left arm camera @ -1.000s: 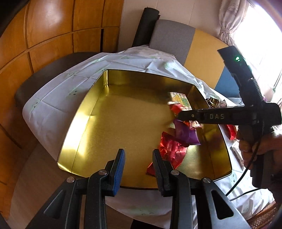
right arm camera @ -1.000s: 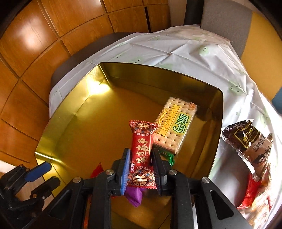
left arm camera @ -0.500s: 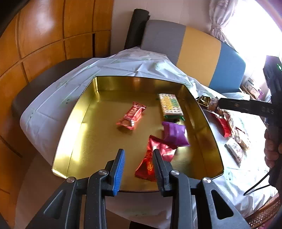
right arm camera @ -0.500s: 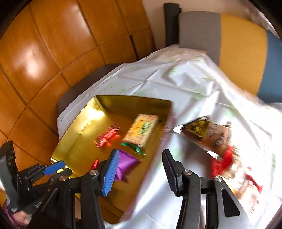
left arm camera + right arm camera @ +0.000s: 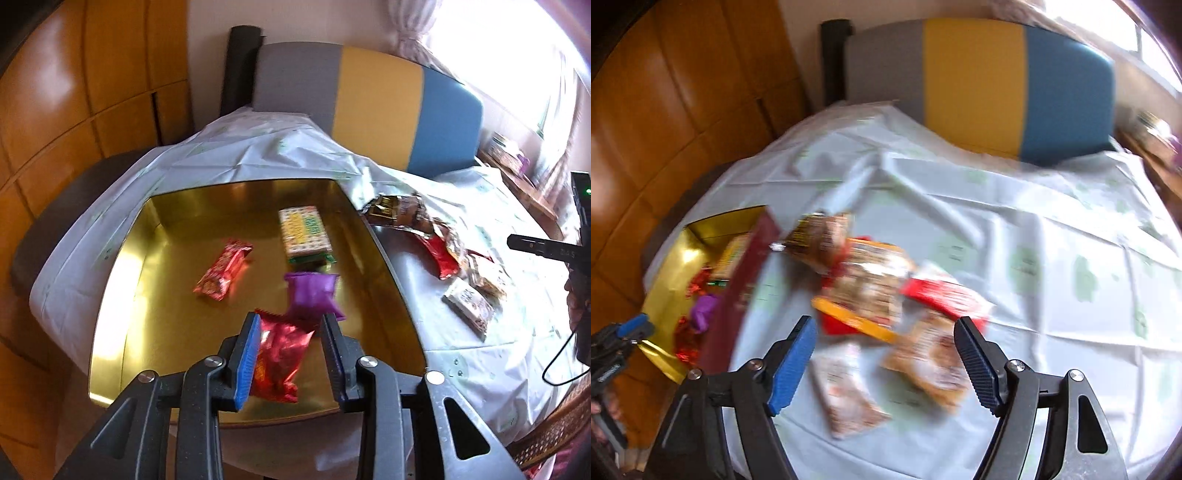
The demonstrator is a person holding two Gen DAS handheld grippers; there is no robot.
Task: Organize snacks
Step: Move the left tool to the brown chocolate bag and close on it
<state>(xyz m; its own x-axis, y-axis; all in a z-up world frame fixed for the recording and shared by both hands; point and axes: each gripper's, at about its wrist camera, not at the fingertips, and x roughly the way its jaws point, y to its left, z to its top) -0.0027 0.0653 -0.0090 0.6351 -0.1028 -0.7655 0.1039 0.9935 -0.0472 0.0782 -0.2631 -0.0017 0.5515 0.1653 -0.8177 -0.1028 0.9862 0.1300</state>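
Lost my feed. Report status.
Both tongs open: left over gold tin, right above loose snack pile. Four snacks in tin. Nothing blocking.

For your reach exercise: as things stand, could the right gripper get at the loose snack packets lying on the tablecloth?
Probably yes: the right gripper is open above the snack packets, with nothing between them.

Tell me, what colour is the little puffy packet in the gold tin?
Purple. The puffy packet shows best in the left wrist view, inside the gold tin.
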